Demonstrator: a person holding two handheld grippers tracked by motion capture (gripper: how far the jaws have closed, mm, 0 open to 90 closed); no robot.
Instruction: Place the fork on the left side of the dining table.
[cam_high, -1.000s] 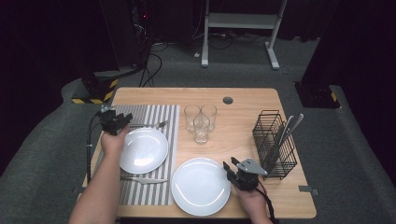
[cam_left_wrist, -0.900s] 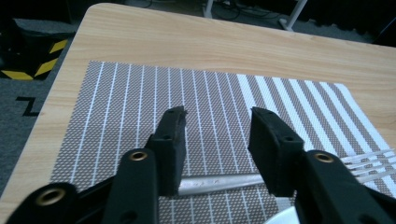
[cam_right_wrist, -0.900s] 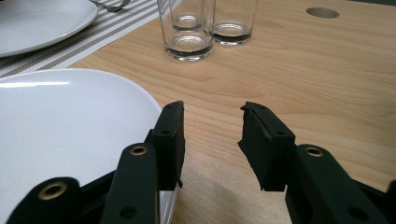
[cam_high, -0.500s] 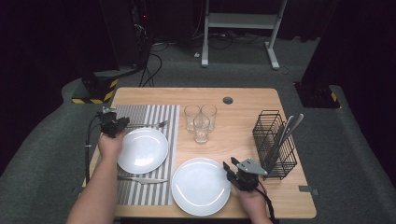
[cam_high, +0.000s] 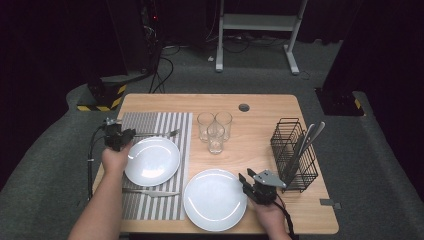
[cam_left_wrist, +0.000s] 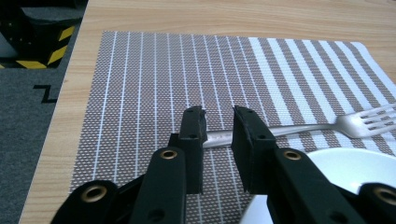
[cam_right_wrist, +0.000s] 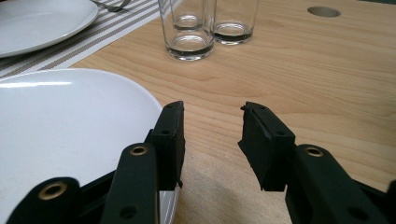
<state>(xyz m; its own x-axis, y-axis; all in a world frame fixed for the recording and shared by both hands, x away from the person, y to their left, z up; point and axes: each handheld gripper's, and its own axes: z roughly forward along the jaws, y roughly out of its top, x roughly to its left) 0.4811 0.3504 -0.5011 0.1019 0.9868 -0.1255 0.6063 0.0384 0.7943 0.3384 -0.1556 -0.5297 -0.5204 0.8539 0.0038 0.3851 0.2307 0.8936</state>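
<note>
Over the striped mat, left claw (cam_left_wrist: 218, 122) should centre its parted jaws on the fork (cam_left_wrist: 299, 128) handle before closing; right claw (cam_right_wrist: 212, 126) rests agape

High view: fixed above the near edge of the table (cam_high: 260, 107), facing forward and down, far enough to take in the whole top. Left gripper view: low over the striped placemat (cam_left_wrist: 154, 88), close, looking along the fork (cam_left_wrist: 322, 127). Right gripper view: close, just above the wood, facing the glasses (cam_right_wrist: 189, 28). All three share the small plate (cam_high: 151, 160).
</note>
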